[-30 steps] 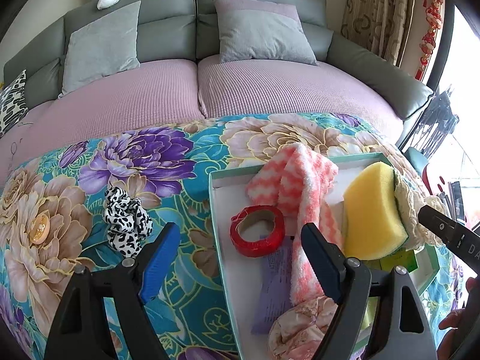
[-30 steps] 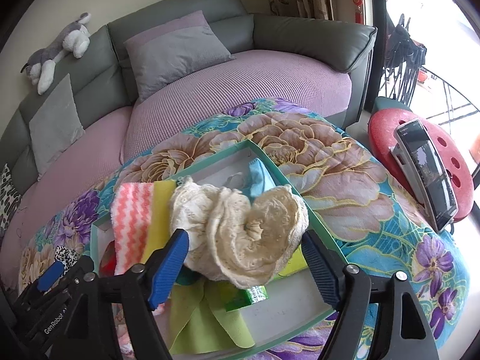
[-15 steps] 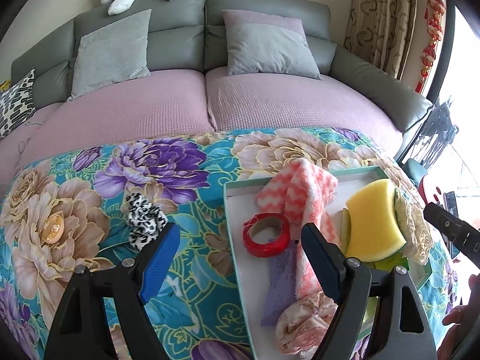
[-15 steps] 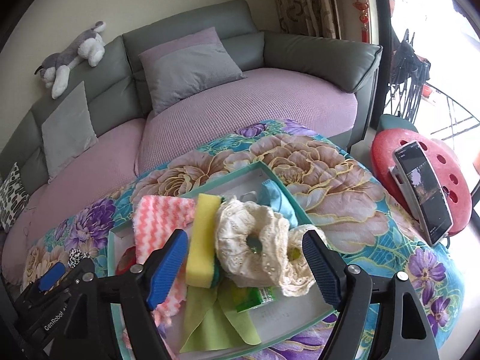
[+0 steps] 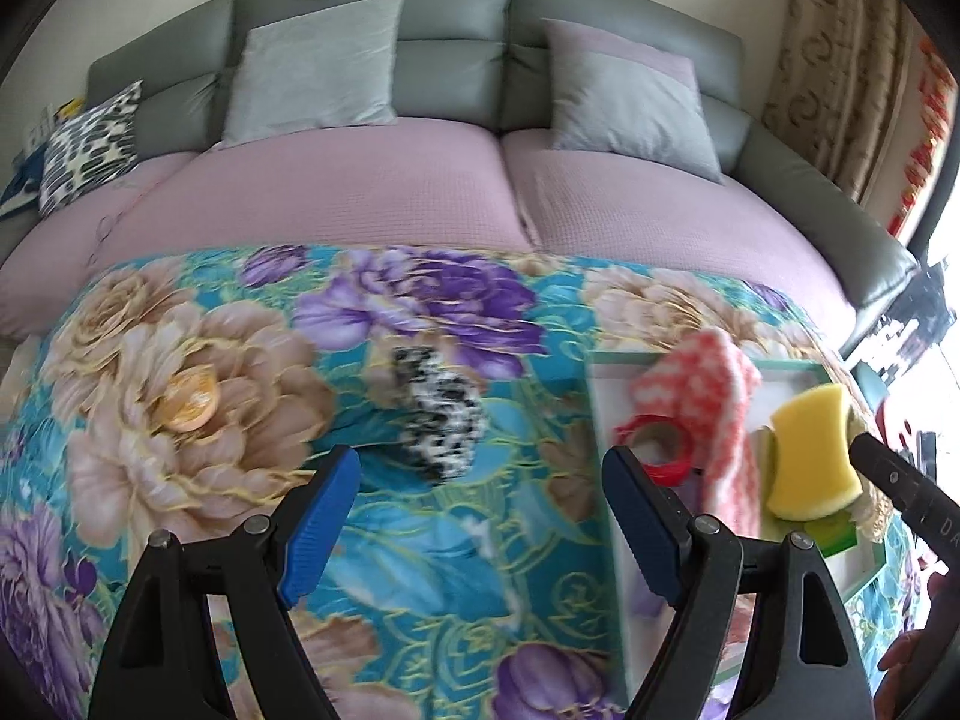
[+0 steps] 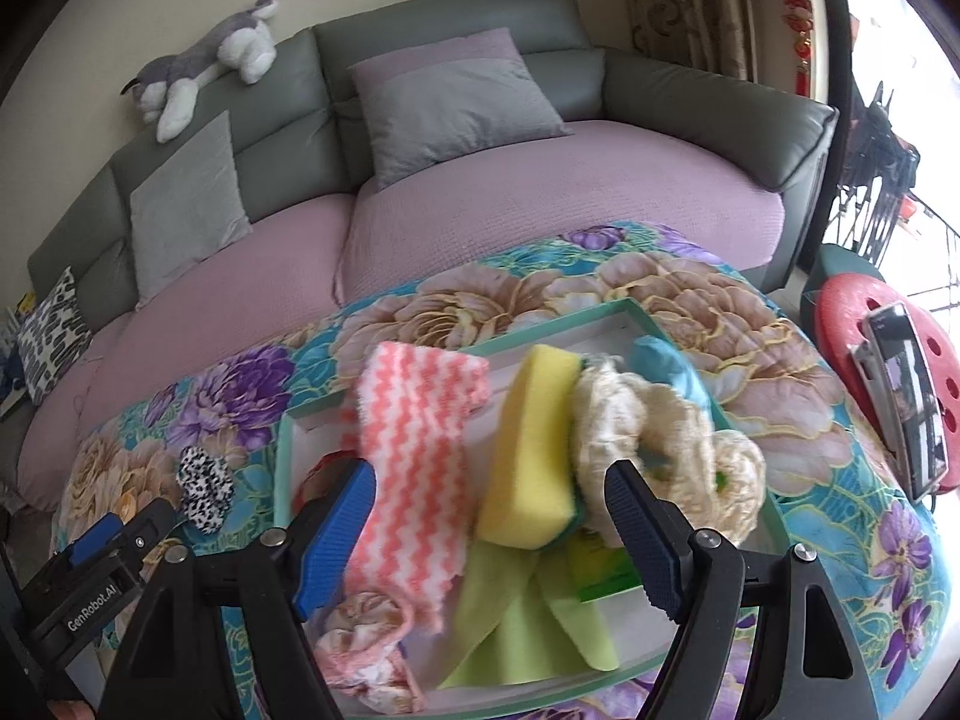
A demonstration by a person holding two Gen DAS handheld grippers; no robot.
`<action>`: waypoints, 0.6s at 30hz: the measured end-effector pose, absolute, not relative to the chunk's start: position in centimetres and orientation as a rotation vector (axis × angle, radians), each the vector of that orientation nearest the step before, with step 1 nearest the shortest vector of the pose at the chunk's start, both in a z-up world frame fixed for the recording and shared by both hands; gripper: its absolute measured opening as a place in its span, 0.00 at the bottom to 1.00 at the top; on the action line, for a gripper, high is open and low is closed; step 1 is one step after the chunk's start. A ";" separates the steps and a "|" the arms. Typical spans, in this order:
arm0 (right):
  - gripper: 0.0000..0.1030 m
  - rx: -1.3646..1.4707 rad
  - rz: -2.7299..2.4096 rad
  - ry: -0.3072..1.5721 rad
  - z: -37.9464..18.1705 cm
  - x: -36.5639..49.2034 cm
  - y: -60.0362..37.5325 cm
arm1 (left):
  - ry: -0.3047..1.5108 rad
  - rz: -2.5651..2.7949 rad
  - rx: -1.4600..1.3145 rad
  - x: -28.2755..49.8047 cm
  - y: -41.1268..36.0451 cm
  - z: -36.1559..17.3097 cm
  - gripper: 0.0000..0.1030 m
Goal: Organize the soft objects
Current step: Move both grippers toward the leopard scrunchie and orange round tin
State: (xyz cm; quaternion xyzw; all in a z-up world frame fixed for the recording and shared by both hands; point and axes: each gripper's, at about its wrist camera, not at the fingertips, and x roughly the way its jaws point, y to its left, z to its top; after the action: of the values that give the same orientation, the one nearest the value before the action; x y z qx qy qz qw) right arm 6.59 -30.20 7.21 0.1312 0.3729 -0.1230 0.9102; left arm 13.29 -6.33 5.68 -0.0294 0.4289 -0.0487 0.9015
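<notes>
A black-and-white spotted scrunchie lies on the floral tablecloth, left of a shallow green-rimmed box. My left gripper hovers open just short of the scrunchie, nothing between its fingers. The box holds a pink zigzag cloth, a yellow sponge, a cream lace scrunchie, a red tape roll, a green cloth and a pale pink scrunchie. My right gripper is open above the box, in front of the cloth and sponge.
A grey sofa with a mauve seat cover, grey cushions and a plush dog stands behind the table. A red stool carrying a phone is at the right. A person's fingers show at the lower right.
Both grippers have pulled back and shifted left. The spotted scrunchie now sits between the left fingers' line of sight; the lace scrunchie has slid from between the right fingers to the right.
</notes>
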 end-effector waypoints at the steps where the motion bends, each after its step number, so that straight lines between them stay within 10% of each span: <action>1: 0.79 0.265 -0.241 0.771 7.2 6.8 -29.6 | 0.885 -0.086 -0.071 13.2 -5.5 5.8 0.81; 18: 0.79 0.140 0.138 0.869 3.5 14.9 -12.7 | 0.958 0.180 -0.148 16.1 9.4 0.9 0.81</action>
State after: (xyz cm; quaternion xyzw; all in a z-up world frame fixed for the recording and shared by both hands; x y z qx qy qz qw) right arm 14.94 -12.66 3.55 0.0676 0.4204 0.0666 0.9024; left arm 16.13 9.38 0.88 -0.0709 0.4600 0.0865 0.8808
